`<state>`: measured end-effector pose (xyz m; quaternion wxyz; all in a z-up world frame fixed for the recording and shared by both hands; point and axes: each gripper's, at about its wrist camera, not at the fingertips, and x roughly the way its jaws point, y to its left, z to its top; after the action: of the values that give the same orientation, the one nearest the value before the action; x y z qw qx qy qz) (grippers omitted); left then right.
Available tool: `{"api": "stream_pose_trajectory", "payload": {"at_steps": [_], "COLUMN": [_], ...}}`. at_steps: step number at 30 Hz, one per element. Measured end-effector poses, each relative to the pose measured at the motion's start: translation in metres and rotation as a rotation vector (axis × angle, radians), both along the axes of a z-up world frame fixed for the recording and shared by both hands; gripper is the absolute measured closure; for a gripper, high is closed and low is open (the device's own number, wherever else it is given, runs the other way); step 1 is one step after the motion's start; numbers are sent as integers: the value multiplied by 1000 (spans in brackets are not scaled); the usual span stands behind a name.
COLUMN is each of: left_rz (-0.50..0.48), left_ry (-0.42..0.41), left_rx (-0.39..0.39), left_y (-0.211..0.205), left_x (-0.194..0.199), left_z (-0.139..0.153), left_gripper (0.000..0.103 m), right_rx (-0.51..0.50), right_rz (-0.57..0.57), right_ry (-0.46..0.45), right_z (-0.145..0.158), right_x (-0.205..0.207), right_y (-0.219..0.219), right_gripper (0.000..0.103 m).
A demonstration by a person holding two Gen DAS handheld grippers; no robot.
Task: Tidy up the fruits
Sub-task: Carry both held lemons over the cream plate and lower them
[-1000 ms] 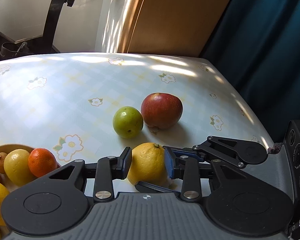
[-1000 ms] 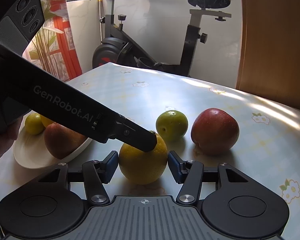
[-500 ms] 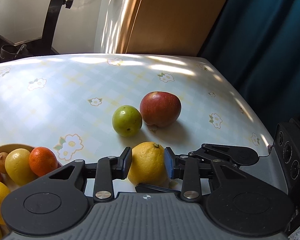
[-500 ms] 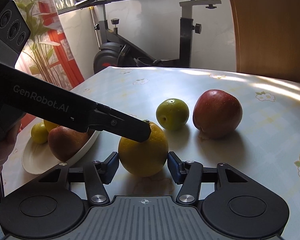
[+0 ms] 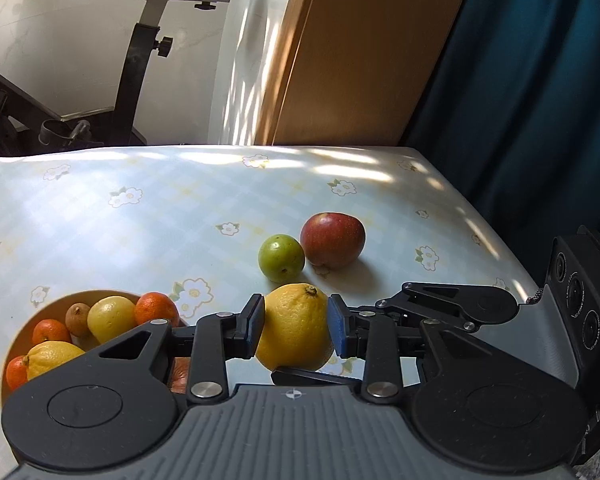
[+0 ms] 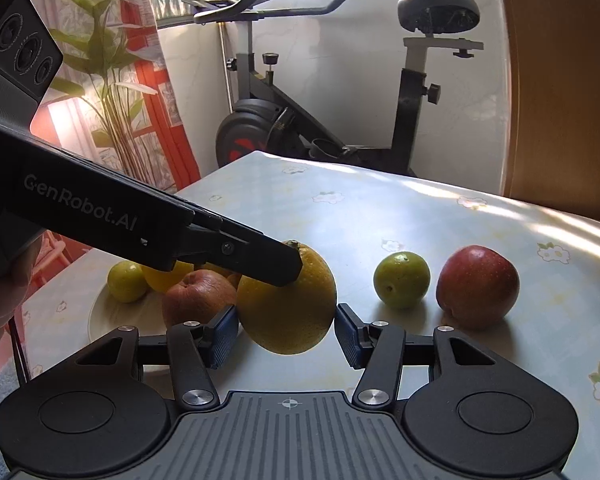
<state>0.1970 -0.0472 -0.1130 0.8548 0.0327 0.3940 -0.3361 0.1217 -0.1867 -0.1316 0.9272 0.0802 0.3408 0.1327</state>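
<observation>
My left gripper is shut on a yellow lemon and holds it lifted above the table; the lemon also shows in the right wrist view with the left gripper's fingers around it. My right gripper is open, its pads on either side of the lemon with small gaps. A green fruit and a red apple lie on the table behind. A bowl of several citrus fruits stands at the left.
The floral tablecloth covers the table, whose right edge borders a dark blue curtain. An exercise bike and a plant stand beyond the far edge. The bowl also holds a brownish apple.
My left gripper has lifted the lemon off the table and risen. The right gripper stays open around it; the view now shows more of the bowl.
</observation>
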Motion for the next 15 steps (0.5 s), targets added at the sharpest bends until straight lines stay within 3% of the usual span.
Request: {"api": "stream_pose_trajectory", "payload": {"at_steps": [8, 15], "left_rz": [84, 167], "left_ry": [-14, 28], "left_rx": [-20, -6], "left_y": [65, 111], "left_x": [-13, -14], "left_z": [20, 3], "left_gripper": [66, 66], "right_rx": [-1, -5], "right_rz": [117, 216], "right_ry": [-14, 49], "right_z": [28, 16], "right_x": [19, 37], "right_y": [66, 123], "right_gripper": [54, 54]}}
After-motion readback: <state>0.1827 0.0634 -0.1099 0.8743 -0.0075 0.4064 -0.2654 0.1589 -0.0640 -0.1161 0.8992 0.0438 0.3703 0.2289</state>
